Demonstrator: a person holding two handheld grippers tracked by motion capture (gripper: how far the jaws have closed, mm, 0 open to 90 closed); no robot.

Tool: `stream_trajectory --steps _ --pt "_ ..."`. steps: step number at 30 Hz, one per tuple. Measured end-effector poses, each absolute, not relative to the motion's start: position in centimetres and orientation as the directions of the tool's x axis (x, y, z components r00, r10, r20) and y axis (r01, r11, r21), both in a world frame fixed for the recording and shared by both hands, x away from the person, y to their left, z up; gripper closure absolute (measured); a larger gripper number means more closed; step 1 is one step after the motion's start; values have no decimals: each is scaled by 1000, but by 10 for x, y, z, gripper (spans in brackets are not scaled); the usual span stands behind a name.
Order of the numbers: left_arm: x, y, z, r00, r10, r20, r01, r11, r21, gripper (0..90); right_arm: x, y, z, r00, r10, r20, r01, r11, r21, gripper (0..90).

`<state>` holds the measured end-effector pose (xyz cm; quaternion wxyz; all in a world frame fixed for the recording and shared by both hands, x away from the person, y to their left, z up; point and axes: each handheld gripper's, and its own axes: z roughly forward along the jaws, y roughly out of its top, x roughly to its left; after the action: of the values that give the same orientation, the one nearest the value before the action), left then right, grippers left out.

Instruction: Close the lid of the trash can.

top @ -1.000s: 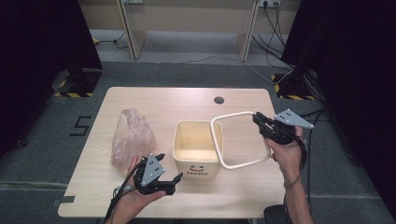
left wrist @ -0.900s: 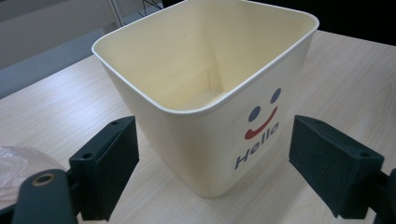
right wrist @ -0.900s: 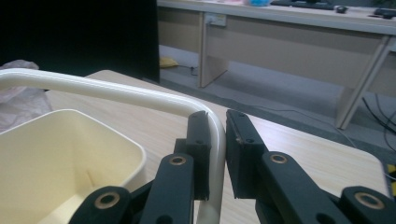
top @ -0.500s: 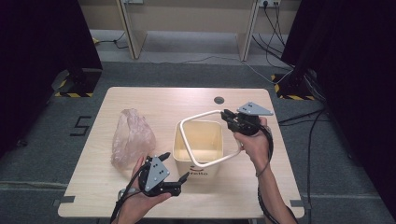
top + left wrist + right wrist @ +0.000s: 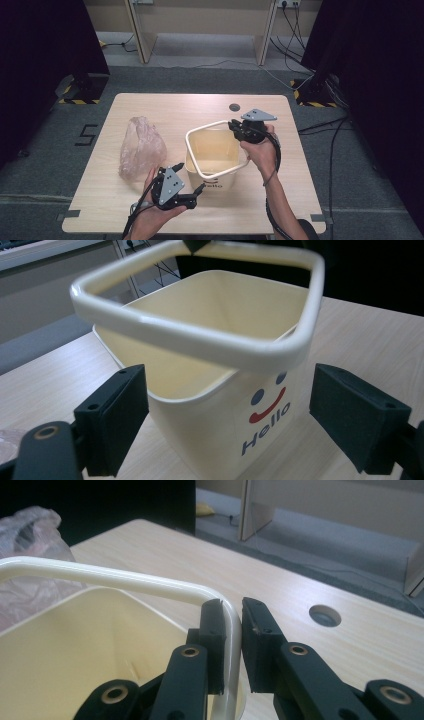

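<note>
Left gripper [image 5: 202, 187] at near table edge, jaws wide, nothing between, aimed at front of cream bin [image 5: 212, 165]. Bin upright mid-table [image 5: 280, 200], "Hello" face toward person. Right gripper [image 5: 232, 630] clamped on white square frame [image 5: 197, 165], held tilted just over bin mouth. Crumpled clear plastic bag [image 5: 140, 147] left of bin, apart. Round hole [image 5: 234, 107] near far edge.

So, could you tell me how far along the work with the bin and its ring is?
Done: the right gripper has the white ring clamped at one corner. In hand: the ring sits tilted over the bin, not seated on the rim. Left: the crumpled plastic bag lies beside the bin on the table, and the left gripper, jaws open, faces the bin's front.
</note>
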<state>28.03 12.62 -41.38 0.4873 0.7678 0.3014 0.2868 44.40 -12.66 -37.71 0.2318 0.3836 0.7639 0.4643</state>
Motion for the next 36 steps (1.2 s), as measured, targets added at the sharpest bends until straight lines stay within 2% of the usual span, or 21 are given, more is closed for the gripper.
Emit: stream_trajectory --steps 9,17,19,36 --pt "288 115 -412 656 741 144 196 -352 915 150 445 -120 -384 -606 796 20 399 282 873 806" --pt "289 124 -414 647 751 132 213 -344 914 127 445 -122 -386 -592 806 9 408 291 865 802" --pt "289 125 -415 641 755 140 211 -348 913 150 444 -122 -386 -588 808 17 417 285 863 797" --pt "286 107 -419 643 747 166 193 -368 909 151 442 -118 -389 -592 806 8 420 300 857 800"
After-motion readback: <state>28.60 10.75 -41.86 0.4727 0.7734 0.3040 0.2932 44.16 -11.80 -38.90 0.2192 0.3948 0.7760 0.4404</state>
